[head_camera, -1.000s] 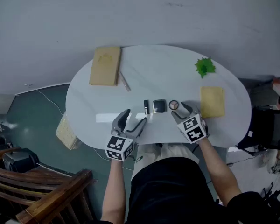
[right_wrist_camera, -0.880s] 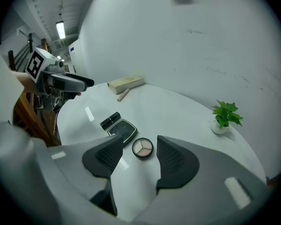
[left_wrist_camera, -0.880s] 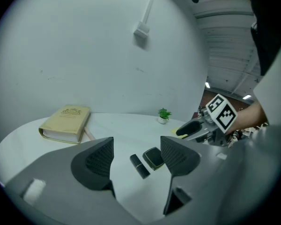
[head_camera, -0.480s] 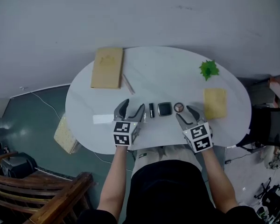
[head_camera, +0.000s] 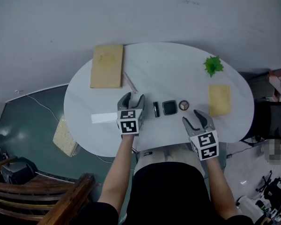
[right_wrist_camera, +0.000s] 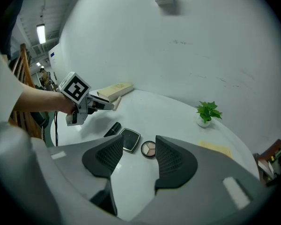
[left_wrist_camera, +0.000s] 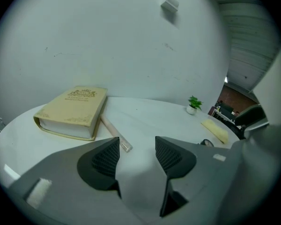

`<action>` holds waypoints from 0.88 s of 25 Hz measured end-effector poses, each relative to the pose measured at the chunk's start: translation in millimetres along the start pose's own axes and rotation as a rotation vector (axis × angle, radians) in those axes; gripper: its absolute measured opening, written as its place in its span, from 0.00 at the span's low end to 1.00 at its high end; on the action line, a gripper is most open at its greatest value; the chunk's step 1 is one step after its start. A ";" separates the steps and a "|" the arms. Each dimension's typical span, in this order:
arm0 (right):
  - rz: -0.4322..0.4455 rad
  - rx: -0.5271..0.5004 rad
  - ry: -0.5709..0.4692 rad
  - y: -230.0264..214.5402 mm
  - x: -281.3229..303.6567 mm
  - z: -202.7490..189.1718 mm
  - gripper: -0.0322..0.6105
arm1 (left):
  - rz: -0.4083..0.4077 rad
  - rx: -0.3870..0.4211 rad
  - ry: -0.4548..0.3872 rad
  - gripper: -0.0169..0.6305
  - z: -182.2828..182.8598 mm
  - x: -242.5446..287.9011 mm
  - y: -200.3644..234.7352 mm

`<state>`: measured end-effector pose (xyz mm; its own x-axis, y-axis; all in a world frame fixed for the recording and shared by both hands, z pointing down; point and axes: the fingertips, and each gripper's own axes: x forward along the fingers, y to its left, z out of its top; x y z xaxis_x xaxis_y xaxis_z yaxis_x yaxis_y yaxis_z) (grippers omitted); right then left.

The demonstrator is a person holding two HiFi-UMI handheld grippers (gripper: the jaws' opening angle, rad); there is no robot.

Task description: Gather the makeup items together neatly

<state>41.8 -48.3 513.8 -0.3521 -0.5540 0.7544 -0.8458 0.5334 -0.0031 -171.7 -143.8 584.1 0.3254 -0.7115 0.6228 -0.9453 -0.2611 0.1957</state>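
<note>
Three makeup items lie in a row on the white oval table [head_camera: 84,97]: a black lipstick [head_camera: 156,109], a square dark compact [head_camera: 169,107] and a round eyeshadow pan [head_camera: 184,105]. A pale slim tube [head_camera: 129,82] lies apart, beside a tan book [head_camera: 107,65]. My left gripper [head_camera: 132,98] hovers just short of the tube's near end [left_wrist_camera: 116,134]; its jaws have just been closing and are still open with nothing between them. My right gripper [head_camera: 196,121] stands open and empty near the front edge, behind the row [right_wrist_camera: 129,139].
A small green plant [head_camera: 213,65] and a yellow pad [head_camera: 219,99] sit at the table's right. A white strip [head_camera: 103,117] lies at the front left. A wooden chair [head_camera: 47,191] and a woven mat [head_camera: 65,135] are on the floor to the left.
My left gripper has moved from the table's front edge forward toward the tube, its jaws narrowing. My right gripper has drawn back from the round pan toward the near edge.
</note>
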 end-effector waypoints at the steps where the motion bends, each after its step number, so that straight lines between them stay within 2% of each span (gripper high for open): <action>1: -0.004 0.006 0.000 1.1 -0.7 -0.7 0.40 | 0.006 -0.009 0.005 0.39 -1.1 3.4 2.7; 7: -0.027 0.032 0.007 3.6 -5.9 -4.9 0.40 | 0.041 -0.063 0.029 0.34 -7.2 18.8 12.1; 15: -0.041 0.052 0.017 1.2 -11.3 -10.5 0.40 | 0.127 -0.068 0.097 0.30 -16.1 30.5 21.6; 22: -0.051 0.060 0.022 1.1 -11.2 -13.3 0.40 | 0.175 -0.083 0.104 0.18 -16.8 30.3 29.8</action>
<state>50.1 -33.0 514.1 -0.2994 -0.5653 0.7686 -0.8853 0.4651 -0.0028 -190.4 -162.2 621.5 0.1562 -0.6689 0.7267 -0.9872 -0.0817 0.1370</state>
